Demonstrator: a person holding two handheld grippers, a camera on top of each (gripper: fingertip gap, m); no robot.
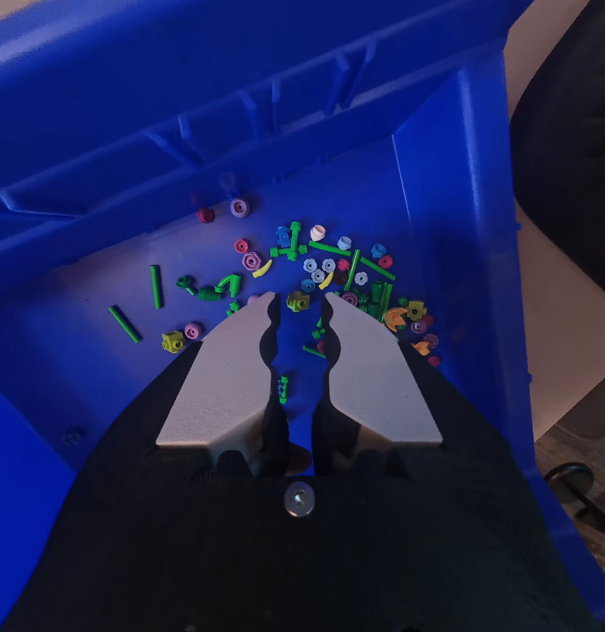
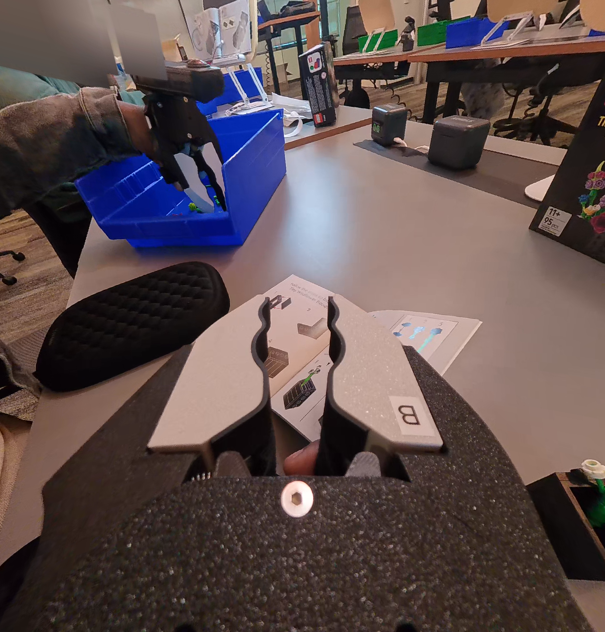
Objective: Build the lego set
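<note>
Left gripper point(image 1: 301, 301) reaches down into the blue bin point(image 1: 458, 212), jaws a narrow gap apart, holding nothing; tips hang just above the bin floor. Loose lego pieces point(image 1: 328, 270) are scattered over the floor, most bunched toward the bin's right wall: green rods, blue-grey flower rounds, purple and red round studs, two yellow curved bits, orange petals. An olive studded cube point(image 1: 298, 301) lies just beyond the fingertips, in line with the gap. A second olive cube point(image 1: 172, 341) sits left of the left finger, a long green rod point(image 1: 124, 324) farther toward the left wall. Right gripper point(image 2: 298, 301) is over the near edge of the grey table point(image 2: 413, 212), jaws a narrow gap apart and empty, above the open instruction sheet point(image 2: 431, 331). Bin stands at the table's far left corner; a black padded case point(image 2: 130, 325) lies at the left edge between bin and sheet. Lego box point(image 2: 588, 171) stands upright at the right edge. Part-built black base with green stem and white flower point(image 2: 595, 492) sits at the near right edge.
</note>
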